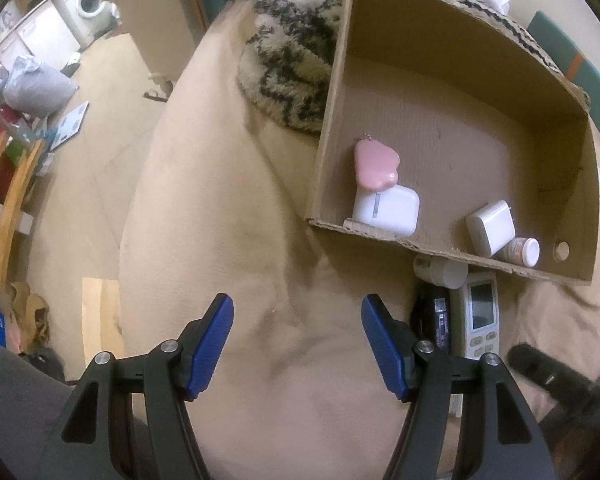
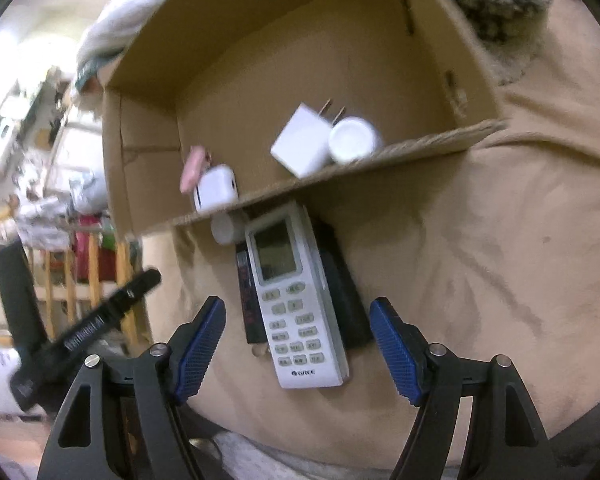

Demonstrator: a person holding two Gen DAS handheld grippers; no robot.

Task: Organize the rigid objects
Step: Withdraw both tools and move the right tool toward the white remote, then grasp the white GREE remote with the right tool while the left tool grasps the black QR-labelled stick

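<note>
The remote (image 2: 296,300) lies dead ahead of the right gripper (image 2: 298,344), between its spread jaws, long axis running away toward the box (image 2: 340,172). It probably rests on something dark. The left gripper (image 1: 298,346), also spread, holds nothing.

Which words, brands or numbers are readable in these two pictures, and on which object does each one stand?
"GREE": on the bottom of the white remote control, below its buttons.
Button labels on the remote control: too small to read.
White print on the black bar at left: blurred, unreadable.
Label on the small bottle in the cardboard box: unreadable.
</note>
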